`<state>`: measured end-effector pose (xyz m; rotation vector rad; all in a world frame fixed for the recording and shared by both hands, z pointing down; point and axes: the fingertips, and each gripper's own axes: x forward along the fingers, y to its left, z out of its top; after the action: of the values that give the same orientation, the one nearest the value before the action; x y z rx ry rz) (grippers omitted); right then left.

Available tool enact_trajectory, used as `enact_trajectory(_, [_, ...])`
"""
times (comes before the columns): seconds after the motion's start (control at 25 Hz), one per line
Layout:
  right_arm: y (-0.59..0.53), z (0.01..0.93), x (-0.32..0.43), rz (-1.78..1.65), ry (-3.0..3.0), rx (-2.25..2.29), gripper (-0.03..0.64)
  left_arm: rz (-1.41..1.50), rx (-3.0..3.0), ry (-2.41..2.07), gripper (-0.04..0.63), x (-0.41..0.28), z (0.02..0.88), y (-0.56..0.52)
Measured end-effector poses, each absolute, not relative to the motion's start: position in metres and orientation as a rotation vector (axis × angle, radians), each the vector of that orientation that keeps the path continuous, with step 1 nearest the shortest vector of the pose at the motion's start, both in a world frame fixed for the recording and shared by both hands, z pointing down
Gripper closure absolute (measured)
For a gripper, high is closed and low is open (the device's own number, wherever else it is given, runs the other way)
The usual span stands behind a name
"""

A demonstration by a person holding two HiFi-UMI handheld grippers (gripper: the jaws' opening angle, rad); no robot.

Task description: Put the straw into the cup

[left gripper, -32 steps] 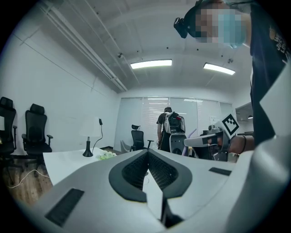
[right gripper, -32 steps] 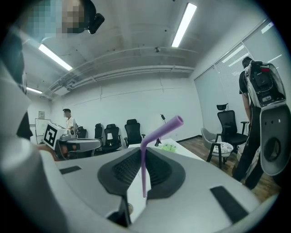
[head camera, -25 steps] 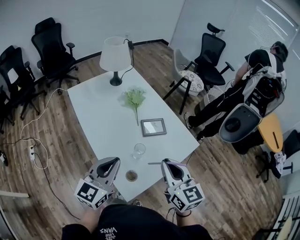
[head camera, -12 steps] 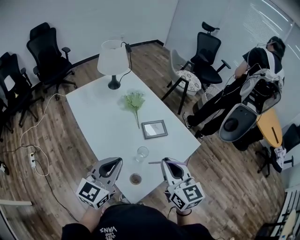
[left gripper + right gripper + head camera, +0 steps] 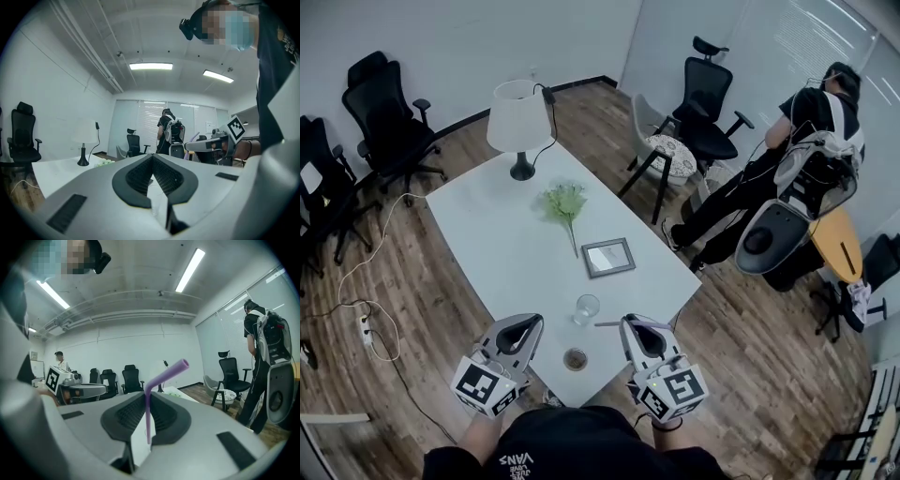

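A clear glass cup (image 5: 587,307) stands near the front end of the white table (image 5: 506,244). A small round brown-filled cup (image 5: 575,359) sits closer to me, between the two grippers. My right gripper (image 5: 636,324) is shut on a purple bent straw (image 5: 148,414), whose short bent end (image 5: 169,372) slants up to the right. In the head view the straw (image 5: 607,325) pokes left from the jaws, just right of the glass. My left gripper (image 5: 529,324) hovers left of the brown cup, its jaws (image 5: 152,157) shut with nothing between them.
Farther up the table lie a picture frame (image 5: 607,257), a green flower sprig (image 5: 566,201) and a white lamp (image 5: 515,117). Black office chairs (image 5: 386,112) stand at the left and back. A person with a backpack (image 5: 811,155) stands at the right.
The head view has drifted, so the table and its things sit slightly differently in the picture. Both grippers keep their places and the straw stays in the right one.
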<state>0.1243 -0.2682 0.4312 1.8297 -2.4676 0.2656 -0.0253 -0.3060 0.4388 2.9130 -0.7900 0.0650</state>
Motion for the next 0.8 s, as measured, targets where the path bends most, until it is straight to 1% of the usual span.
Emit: enact_trajectory(0.8, [-0.304,0.425,0.143,0.244,-2.563,1.674,0.574,0.053,2.853,-0.937,0.584,-0.005,0.438,-0.318])
